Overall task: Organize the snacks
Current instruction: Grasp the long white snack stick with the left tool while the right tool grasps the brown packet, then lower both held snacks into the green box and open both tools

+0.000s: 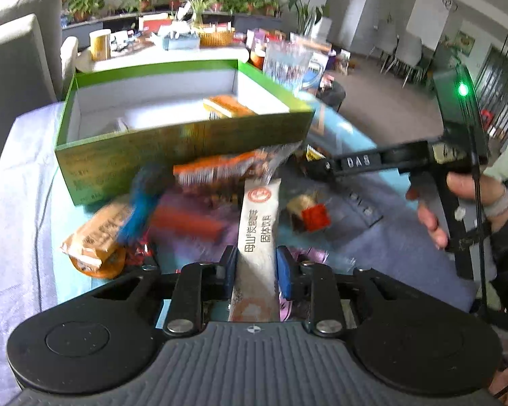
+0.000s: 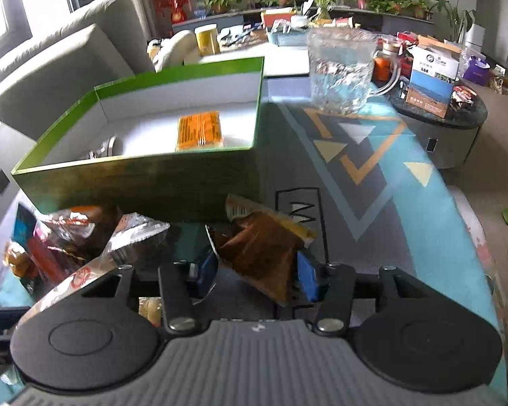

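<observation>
My left gripper (image 1: 256, 267) is shut on a long white drink-powder sachet (image 1: 258, 223) with a red round logo, lifted over a heap of snack packets (image 1: 189, 203). My right gripper (image 2: 259, 270) is shut on a brown crinkled snack packet (image 2: 260, 253) with a yellow edge, just in front of the green box. The green box (image 1: 172, 155) (image 2: 152, 179) stands open behind the heap, white inside, with an orange packet (image 1: 228, 106) (image 2: 199, 130) lying on its floor. In the left wrist view the right gripper's black body (image 1: 389, 160) and a person's hand (image 1: 457, 199) show at the right.
A glass mug (image 2: 342, 71) stands right of the box on the patterned teal table mat (image 2: 372, 169). A tan wrapped biscuit pack (image 1: 94, 233) and a red-topped small packet (image 1: 313, 216) lie in the heap. A grey sofa (image 2: 67, 64) sits at the left, a cluttered round side table (image 2: 450, 115) at the right.
</observation>
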### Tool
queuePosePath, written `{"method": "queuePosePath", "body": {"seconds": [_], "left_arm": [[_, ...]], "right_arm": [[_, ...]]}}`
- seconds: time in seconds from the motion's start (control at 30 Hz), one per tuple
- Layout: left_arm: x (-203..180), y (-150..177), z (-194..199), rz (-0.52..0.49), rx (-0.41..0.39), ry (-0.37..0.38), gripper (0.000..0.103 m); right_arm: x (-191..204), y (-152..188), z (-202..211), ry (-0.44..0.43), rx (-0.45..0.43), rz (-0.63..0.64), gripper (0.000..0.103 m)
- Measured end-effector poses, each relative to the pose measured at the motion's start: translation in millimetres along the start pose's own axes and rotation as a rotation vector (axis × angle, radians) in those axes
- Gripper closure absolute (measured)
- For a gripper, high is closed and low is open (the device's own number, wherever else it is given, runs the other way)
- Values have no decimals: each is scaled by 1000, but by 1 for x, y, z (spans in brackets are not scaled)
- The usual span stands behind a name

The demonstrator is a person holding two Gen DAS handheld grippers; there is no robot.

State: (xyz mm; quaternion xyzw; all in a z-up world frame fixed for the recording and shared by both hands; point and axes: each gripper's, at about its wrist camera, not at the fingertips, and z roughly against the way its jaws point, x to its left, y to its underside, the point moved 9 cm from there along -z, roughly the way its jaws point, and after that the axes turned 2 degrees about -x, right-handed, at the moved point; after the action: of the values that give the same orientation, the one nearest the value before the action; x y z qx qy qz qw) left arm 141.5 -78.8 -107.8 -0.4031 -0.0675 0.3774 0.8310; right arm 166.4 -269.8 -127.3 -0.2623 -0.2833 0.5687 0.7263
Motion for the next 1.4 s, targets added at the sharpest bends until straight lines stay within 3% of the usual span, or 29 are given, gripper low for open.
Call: {"method": "queuePosePath", "body": {"seconds": [0.47,0.77,1.1,1.4], "left_arm": [[-9,-47,45,-13,-210,-38,80],[20,-87,43,9,-290,-176,80],[70,-132,-6,78,-276,-256,79],[109,-129,-52,156,-201,-285,79]], "right_arm": [[14,-32,63,-74,-179,25,79],[31,-76,60,-122,-263,45,79],[52,-98,15,-147,-218,79,79],[66,-97,-25,-142,-156,111,79]]}}
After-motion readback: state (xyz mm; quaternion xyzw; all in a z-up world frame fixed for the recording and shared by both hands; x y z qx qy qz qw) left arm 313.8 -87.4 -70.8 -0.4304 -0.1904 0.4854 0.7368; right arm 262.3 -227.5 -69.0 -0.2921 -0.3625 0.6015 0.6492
